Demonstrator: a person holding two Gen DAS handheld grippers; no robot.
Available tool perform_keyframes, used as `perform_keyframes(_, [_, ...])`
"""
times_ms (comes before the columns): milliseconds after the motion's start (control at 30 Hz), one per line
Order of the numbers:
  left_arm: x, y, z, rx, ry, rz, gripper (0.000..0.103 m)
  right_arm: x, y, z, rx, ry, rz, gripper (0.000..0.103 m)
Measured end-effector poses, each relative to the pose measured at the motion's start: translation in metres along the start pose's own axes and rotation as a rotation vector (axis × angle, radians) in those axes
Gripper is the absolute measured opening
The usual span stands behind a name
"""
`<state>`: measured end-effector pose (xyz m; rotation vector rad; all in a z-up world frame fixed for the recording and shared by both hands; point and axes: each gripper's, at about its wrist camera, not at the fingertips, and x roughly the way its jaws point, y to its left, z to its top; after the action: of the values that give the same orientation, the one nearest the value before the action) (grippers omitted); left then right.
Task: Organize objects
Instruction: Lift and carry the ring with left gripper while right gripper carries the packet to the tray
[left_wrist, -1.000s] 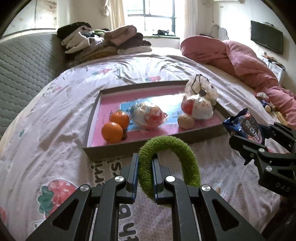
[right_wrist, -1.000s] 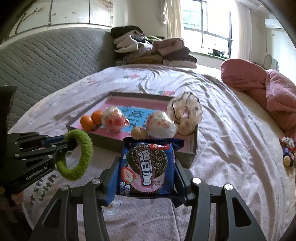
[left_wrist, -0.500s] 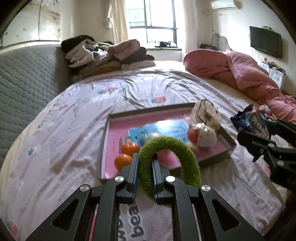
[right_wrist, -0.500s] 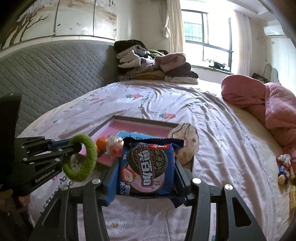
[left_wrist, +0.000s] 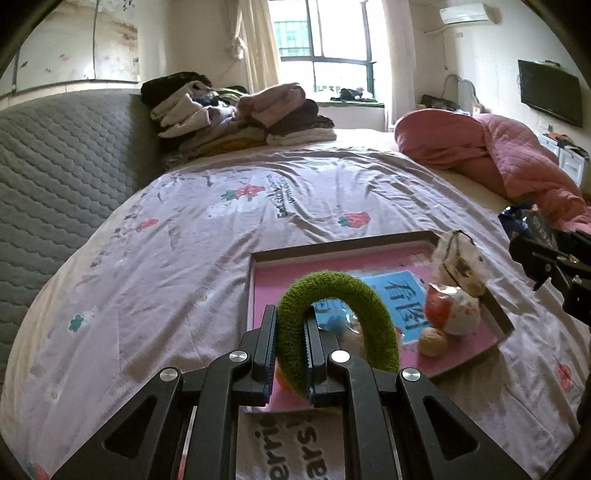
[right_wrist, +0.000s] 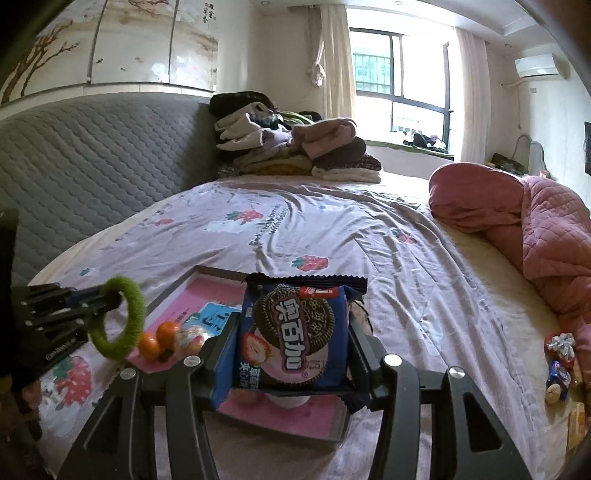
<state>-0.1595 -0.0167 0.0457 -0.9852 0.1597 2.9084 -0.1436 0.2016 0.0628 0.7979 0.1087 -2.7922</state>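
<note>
spanning most of both views: a bed under a pale lilac sheet printed with strawberries and lettering. grey quilted headboard at the left edge of the frame. pink quilted duvet bunched at the right edge. pile of folded clothes at upper centre, below the window.

shallow tray, dark rim, pink floor with a blue printed sheet, lower centre of the left wrist view; it lies flat on the sheet. inside it, right part: a tied clear bag, a wrapped red and white ball and a small tan ball just beside it. two oranges show at the tray's left side in the right wrist view.

left gripper, lower centre, jaws pinched on one side of a green fuzzy ring; the ring stands upright above the tray's near end, off the sheet. same ring seen at the left edge of the right wrist view.

right gripper, lower centre, jaws closed on the two sides of a blue cookie packet, held upright, face to the camera, above the tray's near right part.

small toys on the sheet at lower right, well apart from the tray.
</note>
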Motion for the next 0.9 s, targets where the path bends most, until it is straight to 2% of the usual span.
perform_keyframes(467, [0.048, 0.003, -0.011, 0.011, 0.086, 0.014, 0.012, 0.048, -0.014, -0.021, 0.000, 0.108, -0.030, 0.052])
perform_keyframes(900, [0.055, -0.014, -0.026, 0.047, 0.108, -0.006, 0.012, 0.057, -0.008, -0.044, 0.005, 0.133, -0.007, 0.052])
